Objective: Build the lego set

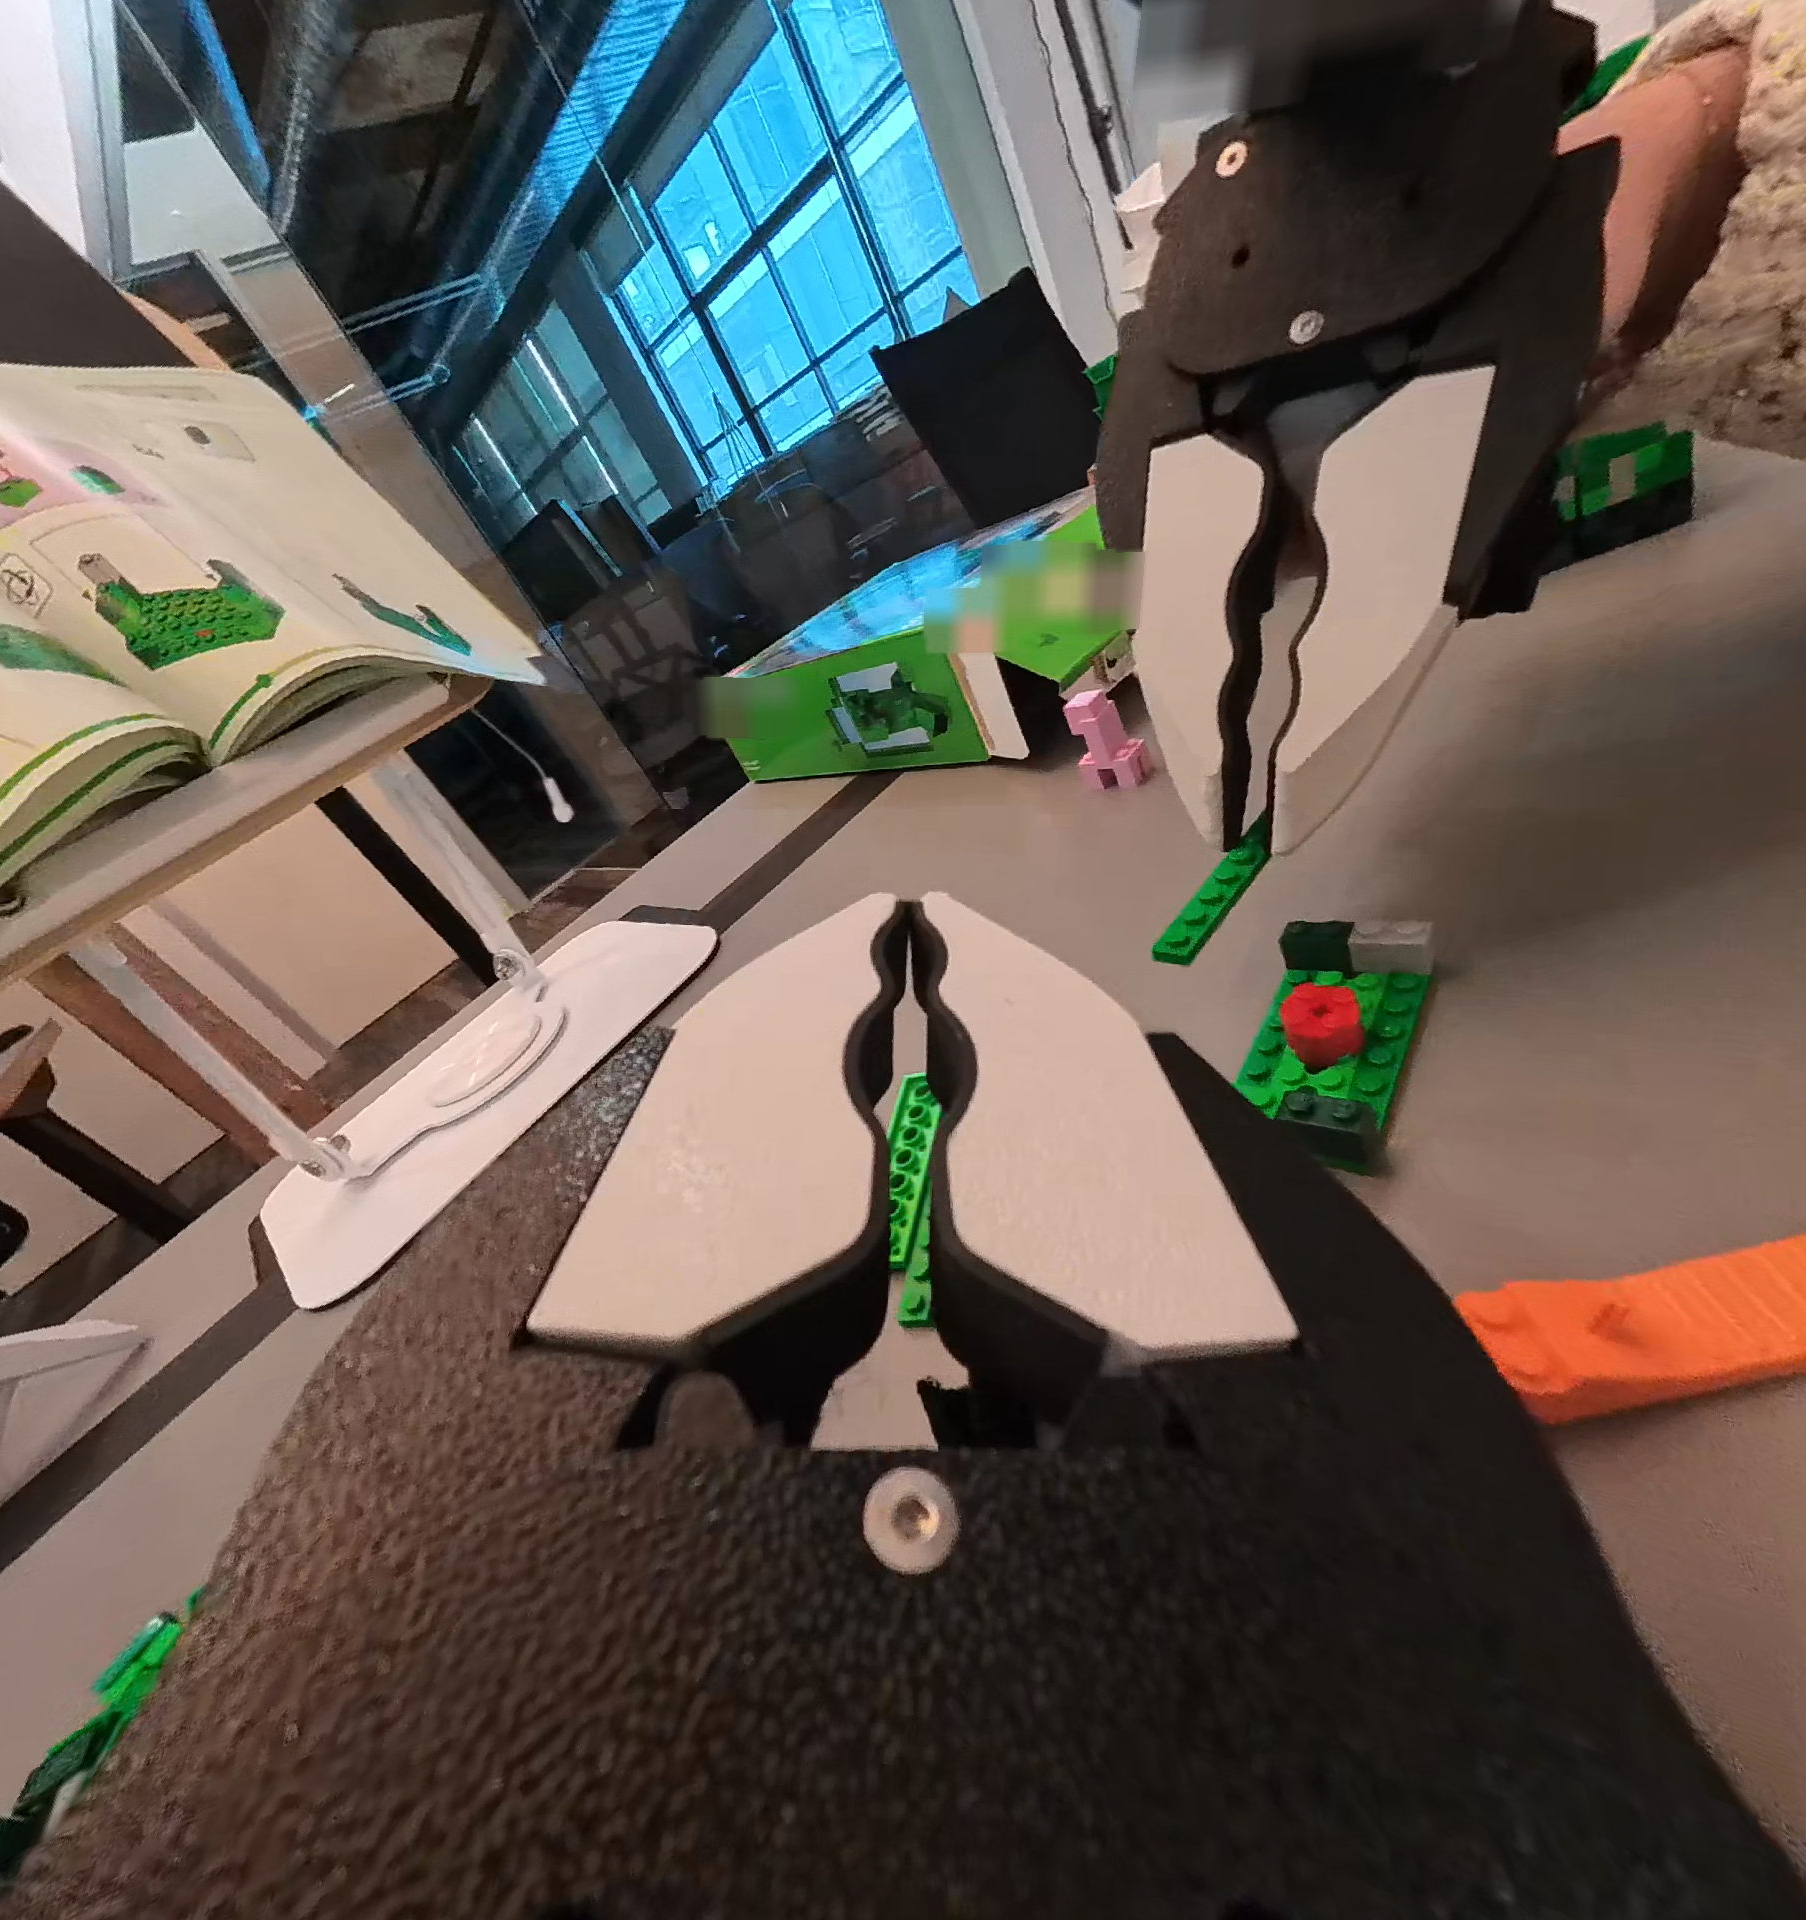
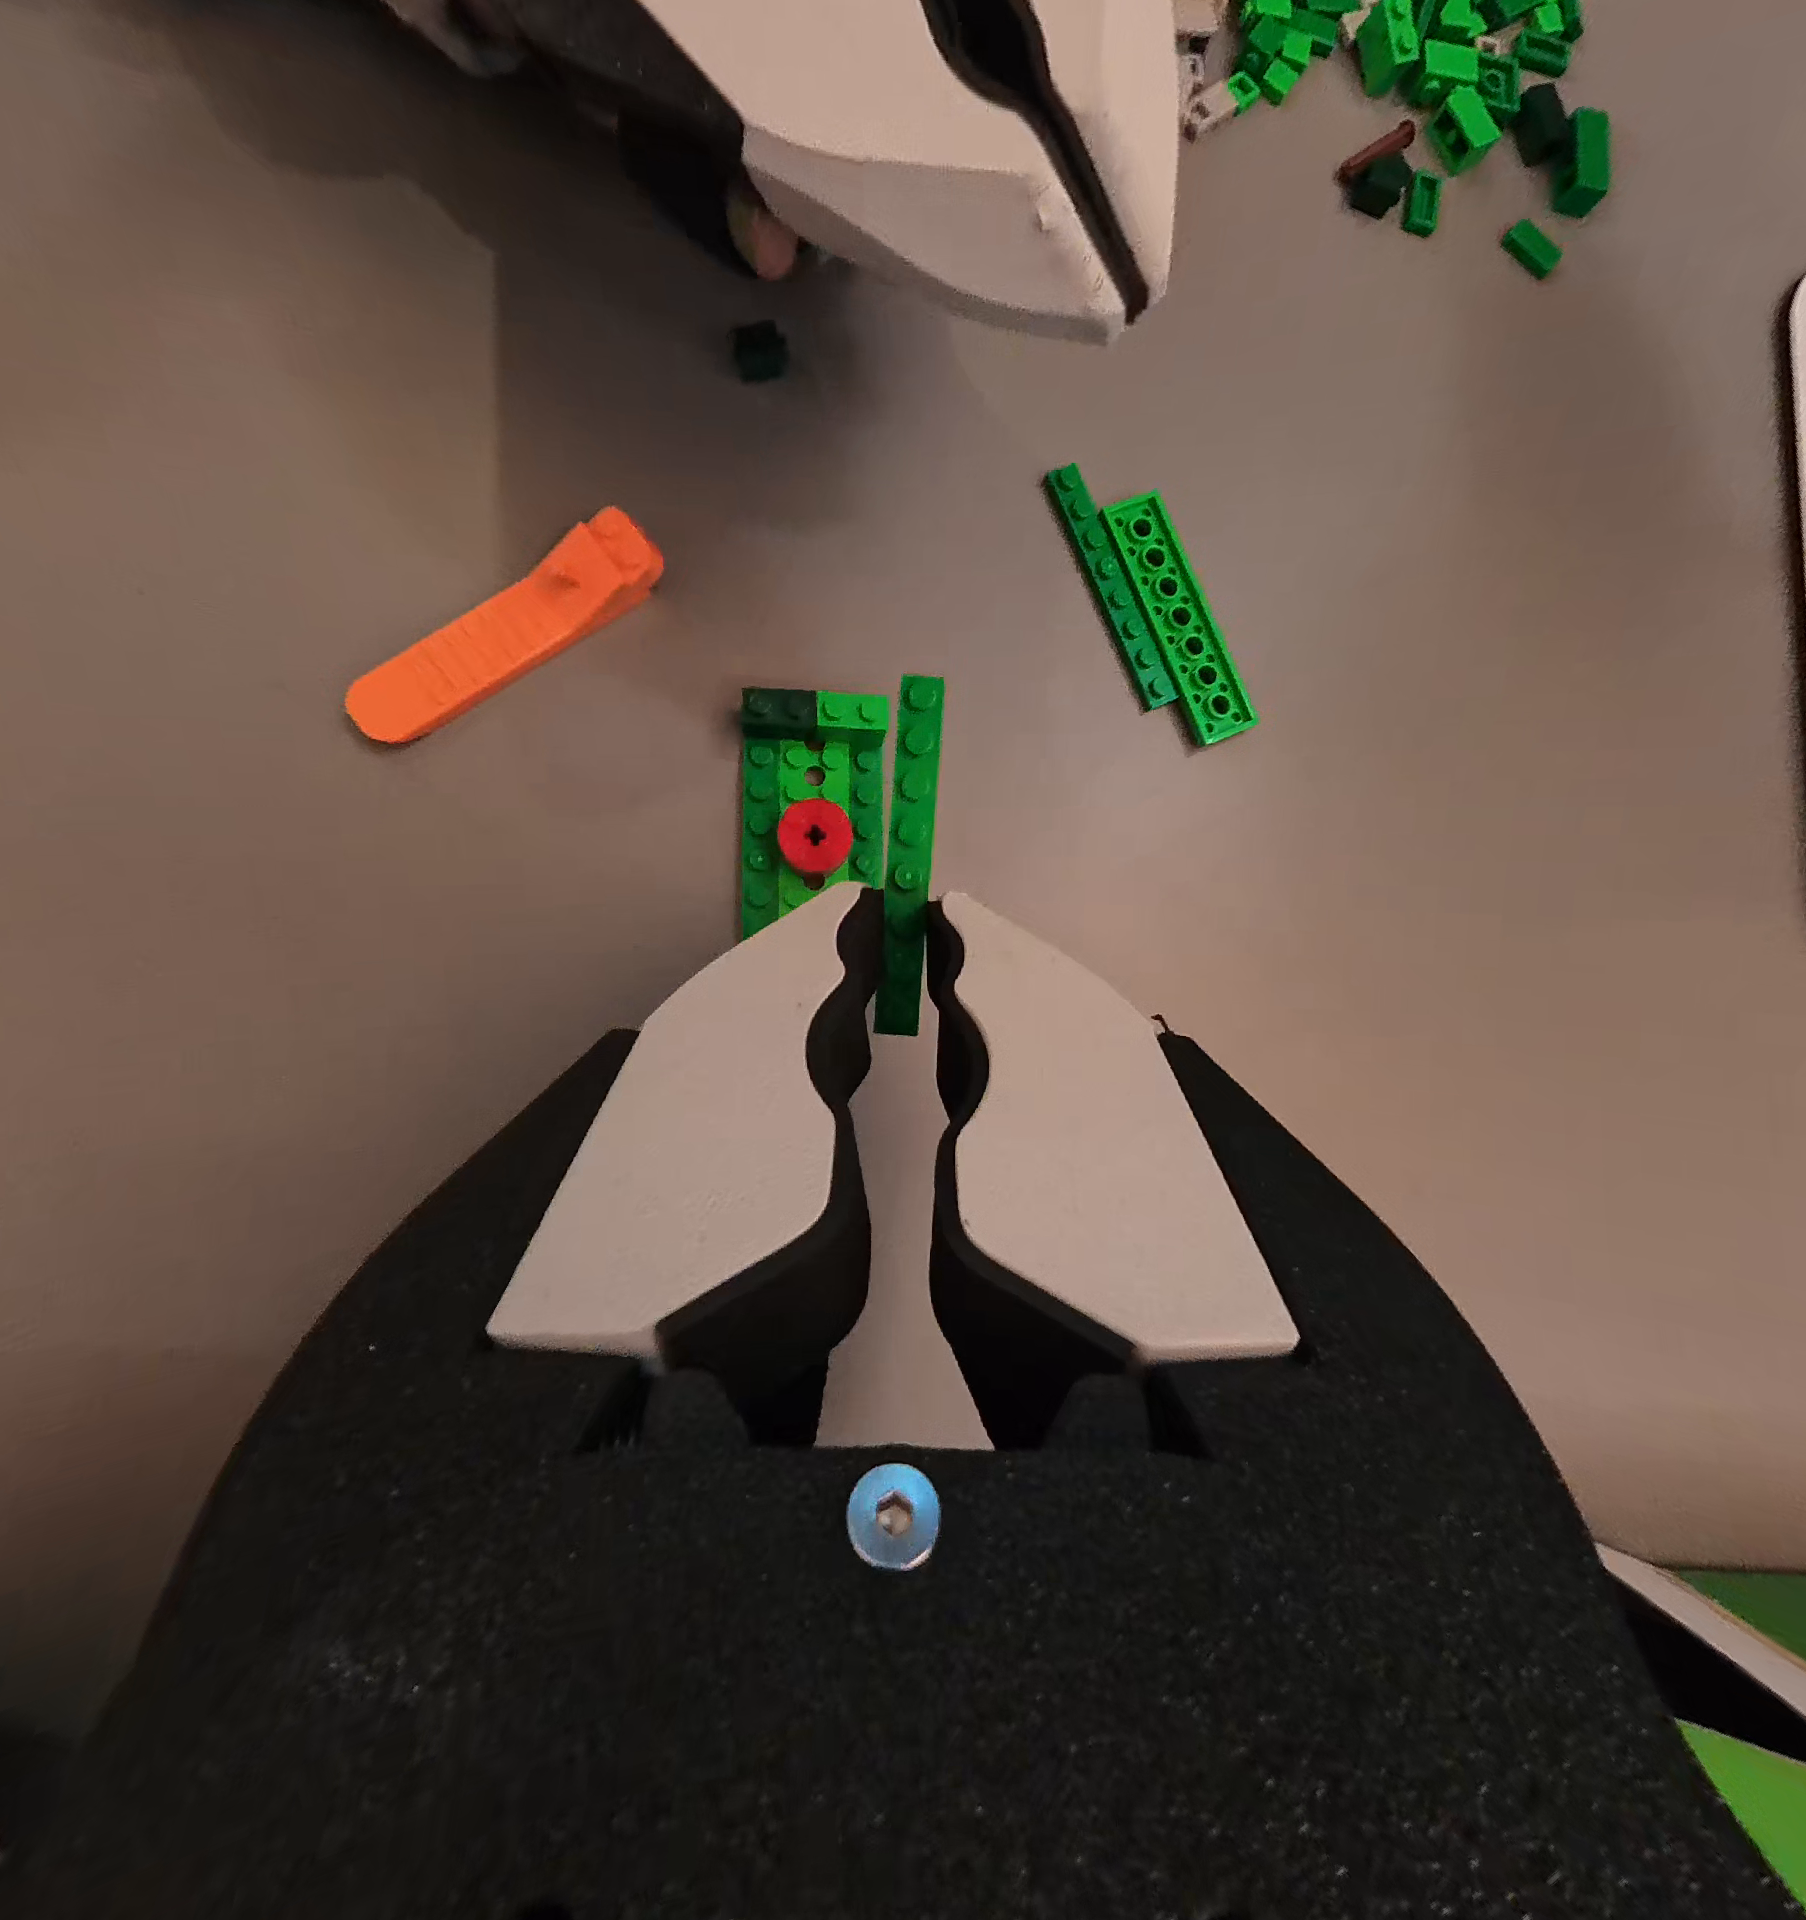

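A green base plate (image 2: 761, 831) lies on the grey table with a red round brick (image 2: 814, 834) on its middle and a dark green brick (image 2: 774, 707) at its far end. My right gripper (image 2: 904, 904) is shut on a long narrow green plate (image 2: 918, 790), which runs along the base plate's right edge. In the left wrist view the right gripper (image 1: 1247, 831) points down with that plate (image 1: 1211, 894) at its tips, beside the base plate (image 1: 1387, 1049). My left gripper (image 1: 909, 914) is shut and empty, above two loose green plates (image 2: 1153, 613).
An orange brick separator (image 2: 504, 634) lies left of the base plate. A pile of green bricks (image 2: 1450, 94) is at the far right. An open instruction booklet (image 1: 151, 623) sits on a stand with a white foot (image 1: 483, 1091). A green box (image 1: 857, 717) and a pink figure (image 1: 1107, 743) stand farther back. About 9 cm separates my left fingertips from my right. My right gripper's tips are some 11 cm from the orange brick separator (image 2: 504, 634). It turns up in the left wrist view (image 1: 1751, 1314) as well.
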`<state>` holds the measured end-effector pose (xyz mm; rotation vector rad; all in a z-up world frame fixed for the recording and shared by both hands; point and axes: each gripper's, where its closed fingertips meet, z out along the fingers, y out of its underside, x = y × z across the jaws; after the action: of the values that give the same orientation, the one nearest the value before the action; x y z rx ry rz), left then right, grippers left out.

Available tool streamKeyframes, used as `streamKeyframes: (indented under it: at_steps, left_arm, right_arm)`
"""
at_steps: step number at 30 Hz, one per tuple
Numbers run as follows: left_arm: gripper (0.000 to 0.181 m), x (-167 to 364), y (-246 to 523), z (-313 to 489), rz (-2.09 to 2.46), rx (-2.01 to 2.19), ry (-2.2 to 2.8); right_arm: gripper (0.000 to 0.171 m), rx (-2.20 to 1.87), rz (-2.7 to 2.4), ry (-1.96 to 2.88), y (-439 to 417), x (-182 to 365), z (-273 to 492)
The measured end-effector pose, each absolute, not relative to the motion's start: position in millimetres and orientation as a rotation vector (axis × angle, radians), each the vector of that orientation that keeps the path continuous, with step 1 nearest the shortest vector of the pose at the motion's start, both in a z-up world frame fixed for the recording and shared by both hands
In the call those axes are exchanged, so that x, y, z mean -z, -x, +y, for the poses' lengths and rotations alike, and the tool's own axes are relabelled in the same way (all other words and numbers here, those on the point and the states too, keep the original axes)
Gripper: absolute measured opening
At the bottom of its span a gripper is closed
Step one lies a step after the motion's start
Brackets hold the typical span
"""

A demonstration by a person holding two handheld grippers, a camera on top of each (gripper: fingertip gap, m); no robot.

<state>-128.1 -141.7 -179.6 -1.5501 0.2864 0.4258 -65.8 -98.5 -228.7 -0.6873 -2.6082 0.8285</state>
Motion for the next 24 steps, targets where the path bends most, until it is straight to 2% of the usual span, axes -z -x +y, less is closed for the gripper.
streamKeyframes:
  at_steps: [1,24]
  left_arm:
    - [0.000,180.5,127.4,-141.2,0.294,-0.432,1.554]
    - [0.000,184.9,122.1,-140.8,0.331,-0.429,1.577]
  right_arm:
    - [0.007,-0.824,-2.611,0.685,64.8,229.7,-98.4]
    - [0.007,-0.772,-2.597,0.621,63.4,230.3,-95.5]
